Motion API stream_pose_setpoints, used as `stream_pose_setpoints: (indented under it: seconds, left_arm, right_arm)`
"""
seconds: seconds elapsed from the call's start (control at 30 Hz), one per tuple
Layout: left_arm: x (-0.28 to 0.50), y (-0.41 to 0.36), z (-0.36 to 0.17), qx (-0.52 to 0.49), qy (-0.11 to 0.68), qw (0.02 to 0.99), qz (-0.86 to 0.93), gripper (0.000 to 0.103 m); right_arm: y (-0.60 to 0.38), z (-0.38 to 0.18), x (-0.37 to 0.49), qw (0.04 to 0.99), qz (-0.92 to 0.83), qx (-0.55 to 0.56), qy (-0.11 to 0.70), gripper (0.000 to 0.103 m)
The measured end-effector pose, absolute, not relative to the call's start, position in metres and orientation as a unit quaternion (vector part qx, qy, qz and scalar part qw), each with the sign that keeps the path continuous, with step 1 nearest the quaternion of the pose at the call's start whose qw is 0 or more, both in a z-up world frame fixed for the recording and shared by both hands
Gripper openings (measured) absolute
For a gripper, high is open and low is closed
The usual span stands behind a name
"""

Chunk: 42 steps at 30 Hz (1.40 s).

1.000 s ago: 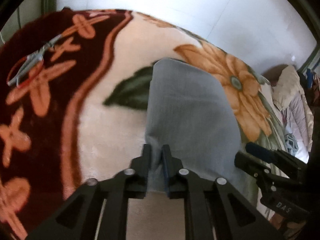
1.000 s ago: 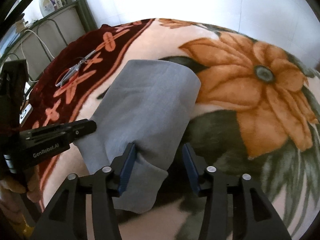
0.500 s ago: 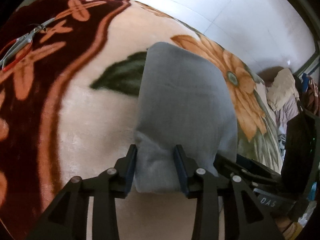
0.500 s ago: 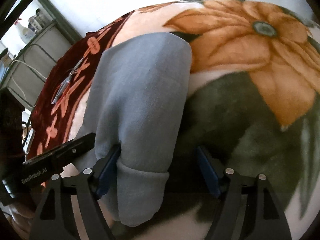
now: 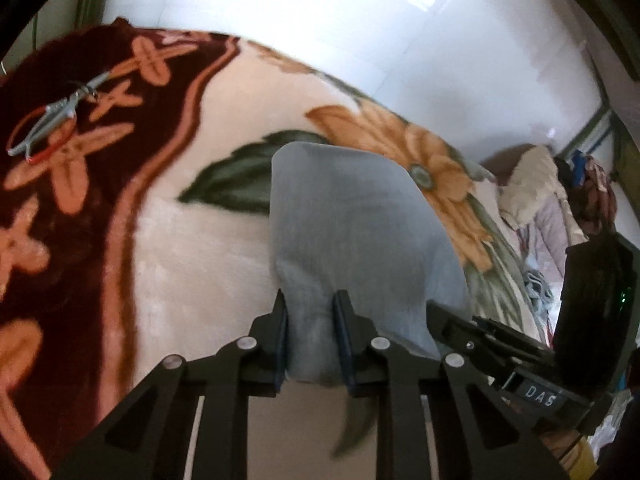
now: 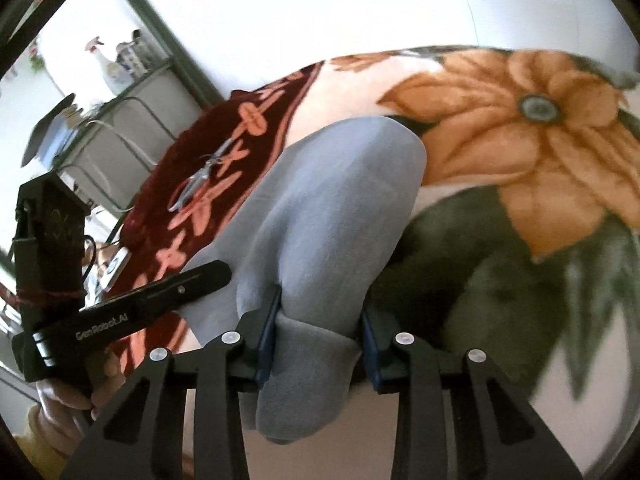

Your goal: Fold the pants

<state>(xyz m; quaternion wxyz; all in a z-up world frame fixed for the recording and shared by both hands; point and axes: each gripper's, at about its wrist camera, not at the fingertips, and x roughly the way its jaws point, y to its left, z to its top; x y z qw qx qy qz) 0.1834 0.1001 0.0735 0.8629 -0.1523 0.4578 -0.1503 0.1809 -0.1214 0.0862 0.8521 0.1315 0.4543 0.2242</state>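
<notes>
Folded grey pants (image 5: 352,220) lie lengthwise on a floral blanket (image 5: 200,240), running away from me. My left gripper (image 5: 310,308) is at their near left corner, jaws closing, with the bunched cloth filling the gap and pressed by both pads. In the right wrist view the pants (image 6: 332,208) show a thick rolled near end. My right gripper (image 6: 320,312) is closing on it, the cloth squeezed between the blue pads and hanging below them. Each gripper shows in the other's view: the right gripper (image 5: 480,332), and the left gripper (image 6: 160,300) held by a hand (image 6: 68,400).
Scissors (image 5: 48,124) with red handles lie on the dark red border of the blanket (image 6: 500,140), far left of the pants. Bedding and clothes (image 5: 532,184) are piled at the right. A shelf with bottles (image 6: 120,64) stands beyond the bed's left end.
Both grippers opened wider around the pants' near end half a second ago and have now narrowed onto it. The near end has bunched up and lifted slightly off the blanket.
</notes>
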Motion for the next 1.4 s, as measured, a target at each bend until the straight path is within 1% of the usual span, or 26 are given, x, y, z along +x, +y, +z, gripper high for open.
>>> stream_pose_setpoints:
  seconds: [0.03,0.2,0.37,0.53,0.6,0.7,0.73,0.9,1.03,1.13,1.17,1.27,1.4]
  left_arm:
    - [0.174,0.097,0.078,-0.153,0.454,0.864,-0.155,0.019]
    - [0.119,0.078,0.088,-0.145,0.454,0.863,-0.165,0.019]
    - [0.087,0.058,0.066,-0.122,0.483,0.850,-0.171,0.019]
    - [0.079,0.045,0.030,-0.110,0.517,0.834,-0.158,0.020]
    - [0.076,0.044,0.025,-0.107,0.518,0.834,-0.156,0.021]
    - [0.071,0.043,0.027,-0.087,0.516,0.839,-0.152,0.028]
    - [0.069,0.044,0.029,-0.085,0.516,0.839,-0.151,0.030]
    - [0.061,0.053,0.046,-0.089,0.509,0.843,-0.147,0.031]
    - [0.058,0.057,0.073,-0.092,0.480,0.860,-0.146,0.037]
    - [0.062,0.049,0.086,-0.087,0.460,0.870,-0.157,0.037]
    - [0.066,0.043,0.087,-0.082,0.457,0.871,-0.163,0.037]
    - [0.073,0.028,0.076,-0.068,0.466,0.861,-0.190,0.037]
    - [0.081,0.014,0.046,-0.023,0.490,0.853,-0.178,0.035]
  right_arm:
    - [-0.125,0.090,0.174,0.853,0.225,0.129,0.454,0.036]
    - [-0.131,0.100,0.118,0.853,0.214,0.107,0.464,0.036]
    - [-0.142,0.084,0.078,0.848,0.190,0.106,0.483,0.036]
    - [-0.151,0.044,0.073,0.832,0.163,0.101,0.520,0.037]
    - [-0.150,0.037,0.071,0.836,0.163,0.084,0.517,0.038]
    - [-0.151,0.038,0.069,0.839,0.162,0.082,0.512,0.039]
    - [-0.151,0.039,0.069,0.839,0.161,0.083,0.513,0.039]
    - [-0.152,0.061,0.057,0.849,0.149,0.065,0.503,0.040]
    - [-0.148,0.088,0.046,0.875,0.138,0.035,0.463,0.040]
    - [-0.146,0.101,0.050,0.888,0.139,0.026,0.438,0.040]
    - [-0.146,0.101,0.052,0.887,0.140,0.029,0.439,0.040]
    - [-0.145,0.085,0.062,0.877,0.139,0.041,0.459,0.031]
    - [-0.148,0.057,0.070,0.869,0.122,0.040,0.477,0.032]
